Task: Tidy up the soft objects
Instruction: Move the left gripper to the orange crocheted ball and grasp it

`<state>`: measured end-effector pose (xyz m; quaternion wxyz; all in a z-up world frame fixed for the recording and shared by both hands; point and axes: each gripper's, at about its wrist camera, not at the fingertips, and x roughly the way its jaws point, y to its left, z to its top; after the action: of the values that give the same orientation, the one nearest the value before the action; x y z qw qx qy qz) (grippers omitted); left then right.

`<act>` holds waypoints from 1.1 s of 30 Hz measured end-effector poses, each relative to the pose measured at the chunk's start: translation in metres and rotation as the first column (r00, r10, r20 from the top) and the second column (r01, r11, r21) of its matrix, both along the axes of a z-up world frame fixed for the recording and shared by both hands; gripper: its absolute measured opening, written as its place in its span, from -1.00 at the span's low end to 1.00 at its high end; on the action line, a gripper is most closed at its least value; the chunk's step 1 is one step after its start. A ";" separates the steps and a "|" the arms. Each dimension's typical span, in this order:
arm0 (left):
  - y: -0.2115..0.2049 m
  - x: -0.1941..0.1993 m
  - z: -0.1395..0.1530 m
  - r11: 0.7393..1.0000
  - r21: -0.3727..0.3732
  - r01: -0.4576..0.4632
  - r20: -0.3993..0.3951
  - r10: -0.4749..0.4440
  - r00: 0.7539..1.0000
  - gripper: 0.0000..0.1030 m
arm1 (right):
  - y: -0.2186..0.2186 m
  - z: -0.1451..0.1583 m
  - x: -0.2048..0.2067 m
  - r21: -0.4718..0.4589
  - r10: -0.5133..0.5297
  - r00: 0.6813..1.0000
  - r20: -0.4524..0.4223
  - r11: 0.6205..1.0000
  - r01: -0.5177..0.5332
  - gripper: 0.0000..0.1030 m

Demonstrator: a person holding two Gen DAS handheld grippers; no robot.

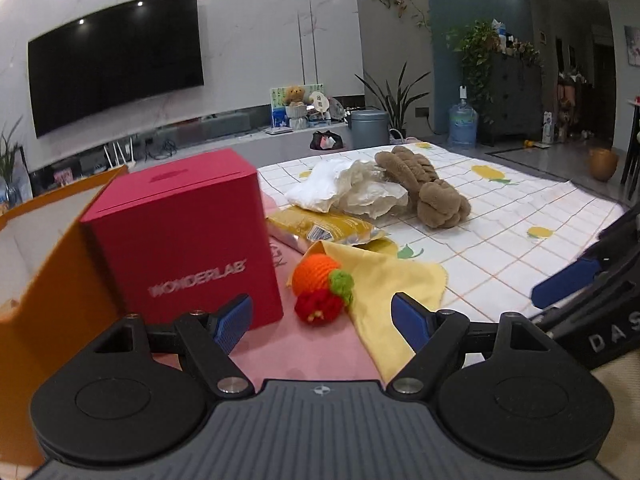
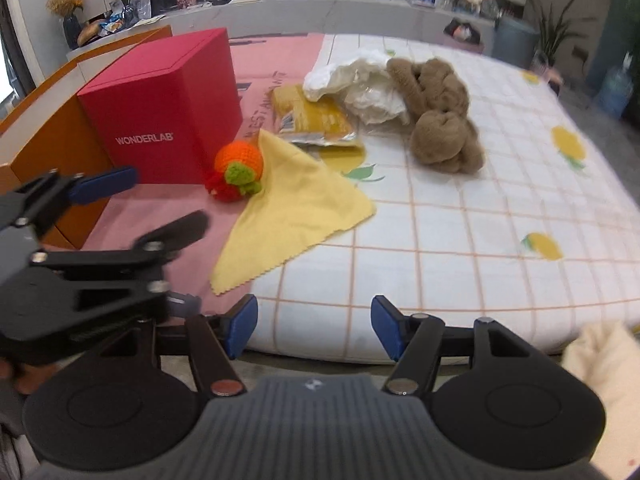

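Note:
A crocheted orange ball with green and red parts [image 1: 320,284] [image 2: 236,172] lies on a corner of a yellow cloth [image 1: 400,280] [image 2: 296,204]. Behind them are a yellow packet [image 1: 324,228] [image 2: 312,116], a crumpled white bag pile [image 1: 348,188] [image 2: 360,84] and a brown knotted plush [image 1: 428,188] [image 2: 440,120]. My left gripper [image 1: 322,322] [image 2: 148,204] is open just short of the crocheted ball, holding nothing. Over the mattress's near edge my right gripper [image 2: 314,326] is open and empty; one of its blue pads [image 1: 566,284] shows in the left wrist view.
A red WONDERLAB box [image 1: 188,248] [image 2: 168,108] stands left of the ball. An orange wall [image 1: 52,280] [image 2: 52,148] rises further left. Everything rests on a pink sheet [image 1: 300,352] [image 2: 160,208] and a checked lemon-print cover [image 1: 500,220] [image 2: 480,240].

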<state>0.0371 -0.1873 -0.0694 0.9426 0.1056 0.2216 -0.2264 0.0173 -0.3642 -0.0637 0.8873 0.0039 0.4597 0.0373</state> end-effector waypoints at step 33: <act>0.029 -0.011 -0.005 0.978 -0.083 -0.189 -0.185 0.172 0.968 -0.01 | -0.003 -0.002 -0.008 0.045 0.013 0.999 -0.029 0.999 -0.011 0.07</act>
<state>0.0259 -0.1580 -0.0743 0.9401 0.0170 0.3012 -0.1589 0.0095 -0.3673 -0.0653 0.8798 0.0218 0.4718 0.0530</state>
